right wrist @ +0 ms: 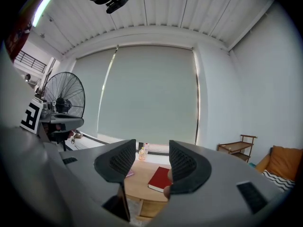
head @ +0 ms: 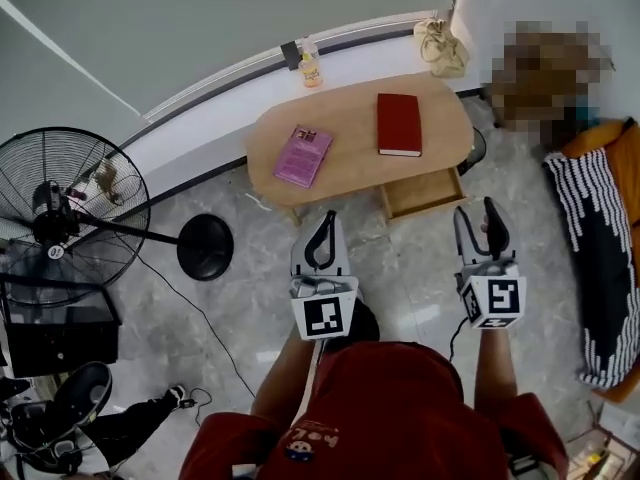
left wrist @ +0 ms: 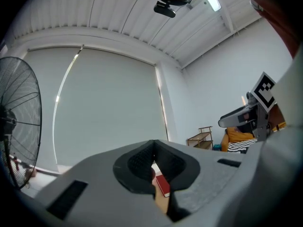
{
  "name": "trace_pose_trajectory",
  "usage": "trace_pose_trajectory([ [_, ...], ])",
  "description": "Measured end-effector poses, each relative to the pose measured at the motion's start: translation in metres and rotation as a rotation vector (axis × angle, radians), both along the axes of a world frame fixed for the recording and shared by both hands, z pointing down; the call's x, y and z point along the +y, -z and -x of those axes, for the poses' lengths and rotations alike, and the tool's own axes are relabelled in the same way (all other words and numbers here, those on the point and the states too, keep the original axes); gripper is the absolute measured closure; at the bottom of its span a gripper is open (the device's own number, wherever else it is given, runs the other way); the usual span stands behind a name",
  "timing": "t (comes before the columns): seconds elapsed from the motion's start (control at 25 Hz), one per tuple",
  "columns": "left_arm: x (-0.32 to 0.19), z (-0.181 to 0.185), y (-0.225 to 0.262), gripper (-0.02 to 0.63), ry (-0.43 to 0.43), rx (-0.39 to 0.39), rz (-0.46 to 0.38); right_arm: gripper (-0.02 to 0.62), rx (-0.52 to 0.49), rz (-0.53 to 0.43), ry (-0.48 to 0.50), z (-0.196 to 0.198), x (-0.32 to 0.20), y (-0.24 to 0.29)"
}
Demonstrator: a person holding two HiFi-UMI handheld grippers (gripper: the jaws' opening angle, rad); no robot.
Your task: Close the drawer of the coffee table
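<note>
Your oval coffee table [head: 350, 138] stands ahead by the window wall. Its drawer [head: 422, 192] is pulled out toward you at the right end. A red book [head: 399, 124] and a purple book [head: 303, 155] lie on top. Your right gripper [head: 476, 210] hangs just short of the drawer, jaws apart and empty. Your left gripper [head: 327, 218] has its jaws together on nothing.

1. Coffee table [head: 350, 118]: oval light-wood top, upper centre of head view, long axis runs approx left-right across the frame.
2. Drawer [head: 423, 192]: shallow light-wood box, open. Sticks out from under tbl's lower-right edge toward frame bottom, front panel at its low end.
</note>
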State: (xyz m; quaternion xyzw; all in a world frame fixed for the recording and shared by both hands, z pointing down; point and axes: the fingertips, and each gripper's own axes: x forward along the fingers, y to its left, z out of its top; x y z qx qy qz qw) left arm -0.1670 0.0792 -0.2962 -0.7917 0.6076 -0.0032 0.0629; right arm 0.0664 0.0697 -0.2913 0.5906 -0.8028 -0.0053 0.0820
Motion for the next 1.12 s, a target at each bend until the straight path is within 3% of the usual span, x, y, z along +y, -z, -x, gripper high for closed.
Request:
trace_pose_trajectory([
  [0.12, -0.026, 0.010, -0.003, 0.598, -0.025, -0.028, 0.004, 0.377, 0.002, 0.019, -0.023, 0.010, -0.019, -0.004],
  [0.28, -0.061, 0.016, -0.005, 0.598, -0.058, -0.008, 0.011, 0.377, 0.001, 0.025, -0.064, 0.012, -0.042, -0.006],
  [0.48, -0.091, -0.001, -0.007, 0.598, -0.117, -0.006, 0.024, 0.377, -0.015, 0.008, -0.110, 0.002, -0.058, 0.000],
  [0.76, -0.109, -0.070, 0.007, 0.598, -0.156, -0.019, -0.023, 0.377, -0.033, -0.019, -0.152, -0.066, -0.065, 0.003],
  [0.92, -0.110, -0.102, 0.014, 0.598, -0.120, 0.026, -0.028, 0.377, -0.025, -0.058, -0.128, -0.106, -0.071, 0.014],
  [1.12, -0.115, -0.135, 0.015, 0.598, -0.089, 0.015, -0.018, 0.377, -0.036, -0.091, -0.137, -0.158, -0.073, 0.022],
])
